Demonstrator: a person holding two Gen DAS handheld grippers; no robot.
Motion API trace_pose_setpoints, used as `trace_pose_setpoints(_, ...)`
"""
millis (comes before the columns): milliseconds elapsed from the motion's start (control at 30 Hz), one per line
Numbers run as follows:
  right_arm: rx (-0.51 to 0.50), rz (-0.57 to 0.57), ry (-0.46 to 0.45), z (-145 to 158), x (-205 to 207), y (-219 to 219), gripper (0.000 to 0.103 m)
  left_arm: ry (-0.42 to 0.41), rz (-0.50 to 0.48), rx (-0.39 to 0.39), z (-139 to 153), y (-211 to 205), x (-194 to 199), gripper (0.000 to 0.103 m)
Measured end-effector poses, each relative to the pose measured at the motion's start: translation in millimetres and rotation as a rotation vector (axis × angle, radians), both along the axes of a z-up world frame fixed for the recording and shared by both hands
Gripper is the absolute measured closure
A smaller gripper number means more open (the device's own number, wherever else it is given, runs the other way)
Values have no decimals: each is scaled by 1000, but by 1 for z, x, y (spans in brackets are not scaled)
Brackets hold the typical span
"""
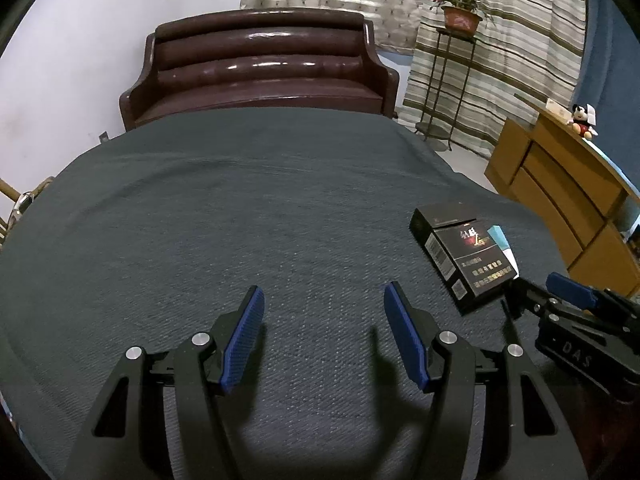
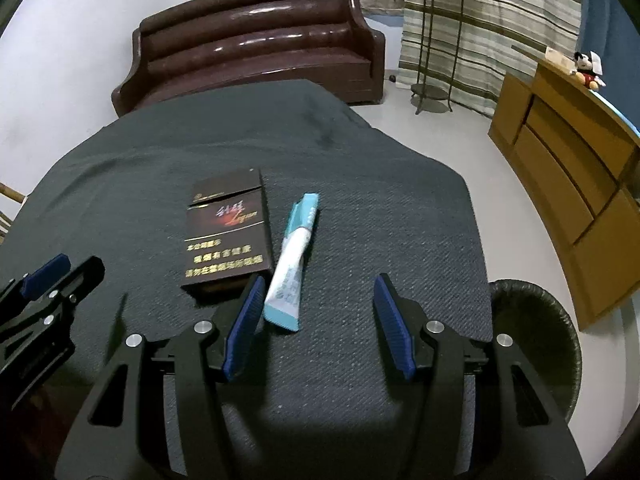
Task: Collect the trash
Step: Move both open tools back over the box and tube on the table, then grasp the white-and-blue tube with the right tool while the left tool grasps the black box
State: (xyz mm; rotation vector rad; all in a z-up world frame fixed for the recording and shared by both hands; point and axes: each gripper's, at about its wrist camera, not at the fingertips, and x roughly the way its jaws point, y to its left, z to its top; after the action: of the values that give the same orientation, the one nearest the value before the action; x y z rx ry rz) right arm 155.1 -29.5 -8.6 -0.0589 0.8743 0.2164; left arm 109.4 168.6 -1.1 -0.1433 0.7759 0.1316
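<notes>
Right wrist view is showing both trash items lying on the grey-covered table (image 2: pixel 360 240): a dark cigarette box (image 2: pixel 226 236) and, just beside it, a teal-and-white tube (image 2: pixel 292 264). The bin (image 2: pixel 536 344) is standing on the floor at the table's right edge; its contents are not showing. Right gripper (image 2: pixel 316 316) is hovering with jaws about half open, gripping nothing, the tube's near end sitting by its left finger. Left gripper (image 1: pixel 324 332) is also sitting half open and empty over bare cloth, box to its right. Judging: nothing collected yet, both items left.
</notes>
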Motion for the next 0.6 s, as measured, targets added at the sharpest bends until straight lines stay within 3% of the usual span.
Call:
trace_pose_setpoints(500,-16,18,23,-3,13,3,49,15,-16,-6,-2,-1,7,42)
trace_pose_setpoints(600,-32,51,38,-5,16,8,60,17,-19,-8,-2,-1,8,41)
